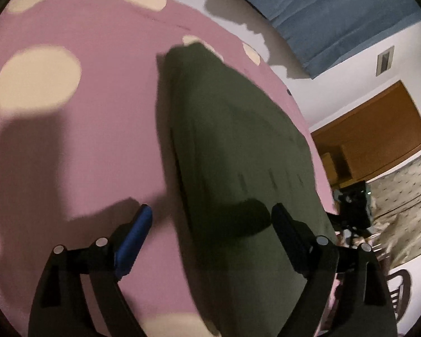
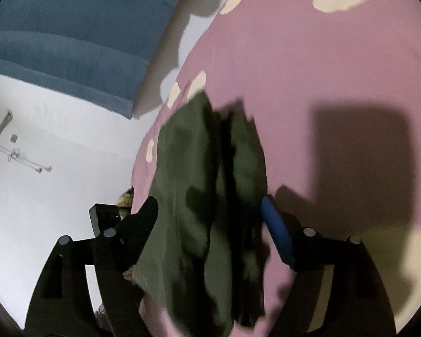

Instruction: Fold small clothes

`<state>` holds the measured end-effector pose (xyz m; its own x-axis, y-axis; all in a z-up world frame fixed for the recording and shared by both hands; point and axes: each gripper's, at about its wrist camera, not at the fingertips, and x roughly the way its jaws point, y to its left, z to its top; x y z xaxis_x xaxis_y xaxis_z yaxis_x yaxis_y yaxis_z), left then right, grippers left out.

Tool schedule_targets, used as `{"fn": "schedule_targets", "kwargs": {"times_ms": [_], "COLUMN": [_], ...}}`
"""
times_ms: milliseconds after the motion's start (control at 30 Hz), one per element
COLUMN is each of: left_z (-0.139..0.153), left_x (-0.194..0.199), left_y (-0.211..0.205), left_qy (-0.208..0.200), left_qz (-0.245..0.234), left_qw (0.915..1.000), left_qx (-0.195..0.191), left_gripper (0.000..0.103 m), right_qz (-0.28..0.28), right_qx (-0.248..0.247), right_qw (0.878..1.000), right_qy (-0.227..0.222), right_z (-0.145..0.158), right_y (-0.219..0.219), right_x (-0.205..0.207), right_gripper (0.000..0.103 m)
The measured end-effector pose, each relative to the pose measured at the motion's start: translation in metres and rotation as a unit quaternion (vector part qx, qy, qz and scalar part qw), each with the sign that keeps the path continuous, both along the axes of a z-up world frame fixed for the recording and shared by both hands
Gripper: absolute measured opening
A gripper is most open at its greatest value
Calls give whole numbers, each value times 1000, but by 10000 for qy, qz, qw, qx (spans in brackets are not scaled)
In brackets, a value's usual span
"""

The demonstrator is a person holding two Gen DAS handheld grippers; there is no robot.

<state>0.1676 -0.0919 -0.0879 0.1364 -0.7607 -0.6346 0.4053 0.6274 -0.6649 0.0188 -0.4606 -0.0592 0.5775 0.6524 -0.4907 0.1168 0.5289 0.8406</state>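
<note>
Garment [image 1: 233, 146], dark olive green, one piece, lying on pink sheet [image 1: 98, 140] with cream spots; no label, brand or writing legible anywhere. In the left wrist view it runs from 12 o'clock down to 6 o'clock, smooth and elongated, close to the sheet's edge at 3 o'clock. In the right wrist view the garment [image 2: 188, 196] shows lengthwise folds and a dark crease down its middle.

Left tool [image 1: 210, 219]: jaws spread wide, holding nothing; blue-padded finger [image 1: 133, 241] over bare sheet at 7 o'clock, the other finger over the cloth at 5 o'clock. Contact with the cloth cannot be told.

Right tool [image 2: 209, 210]: jaws spread wide, straddling the garment, gripping nothing; blue pad [image 2: 276, 230] at 4 o'clock.

Surroundings: blue curtain [image 1: 336, 8] at 1 o'clock, white wall [image 1: 350, 64], brown wooden door [image 1: 379, 123] at 3 o'clock, patterned beige fabric [image 1: 407, 191] below it. Hard shadows of the tools fall on the sheet. Image blurred.
</note>
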Motion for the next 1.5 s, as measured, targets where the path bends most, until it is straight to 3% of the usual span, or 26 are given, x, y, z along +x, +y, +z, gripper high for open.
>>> {"fn": "schedule_targets", "kwargs": {"times_ms": [133,367,467,567,667,800,933,1233,1500], "left_z": [-3,-14,-8,-8,-5,3,7,-1,-3], "left_x": [-31,-52,-58,-61,-64,-66,-66,-64,-68], "left_y": [8,-1,-7,-9,-10,-12,-6,-14,-8], "left_qy": [200,509,220,112,-41,-114,-131,-441,-497], "left_qz": [-98,-155,-184,-249,-234,-154,-129,-222,-211], "left_qw": [9990,9967,9986,9992,9996,9998,9998,9987,9985], "left_qx": [-375,-619,-435,-297,-140,-15,-35,104,85], "left_gripper": [86,86,86,77,69,58,56,57,57], "right_qz": [98,338,447,523,539,436,522,540,522], "right_qx": [21,-145,-324,-637,-533,-354,-316,245,264], "right_qw": [9998,9992,9983,9963,9968,9983,9981,9982,9983], "right_qy": [158,154,173,243,263,182,44,107,72], "right_z": [-4,-8,-6,-6,-11,-8,1,-28,-28], "right_y": [13,33,42,50,52,55,63,53,53], "right_x": [-26,-38,-36,-36,-34,-37,-41,-35,-35], "right_gripper": [78,78,76,56,36,26,24,24,24]}}
